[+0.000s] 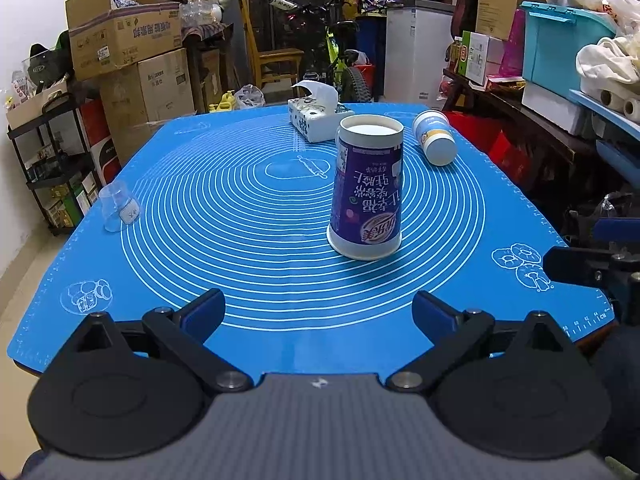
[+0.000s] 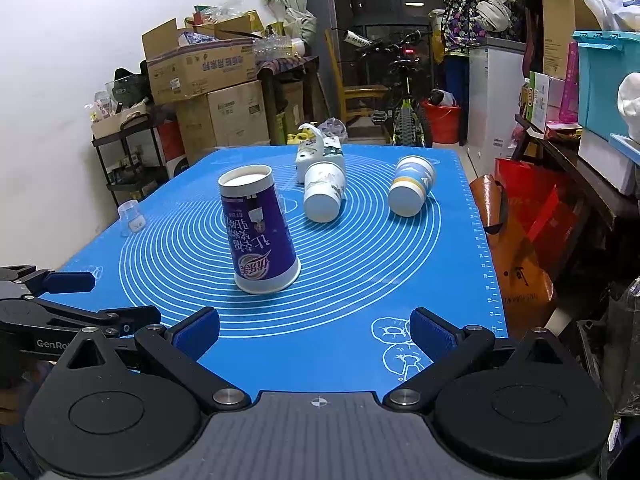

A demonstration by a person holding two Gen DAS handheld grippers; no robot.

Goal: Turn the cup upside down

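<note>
Altogether one purple cup [image 2: 260, 236] inverted, two paper cups [image 2: 323, 191] [image 2: 410, 186] toppled.

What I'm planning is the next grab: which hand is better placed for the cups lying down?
Right, probably. The right gripper, open, looks straight at the white cup and the banded cup; from the left gripper, open, the purple cup hides the white one.

purple cup [image 2: 260, 232] inverted, blue mat [image 2: 360, 280]

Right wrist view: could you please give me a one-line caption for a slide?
Open right claw faces a purple cup standing upside down on the blue mat, two cups lying beyond.
</note>
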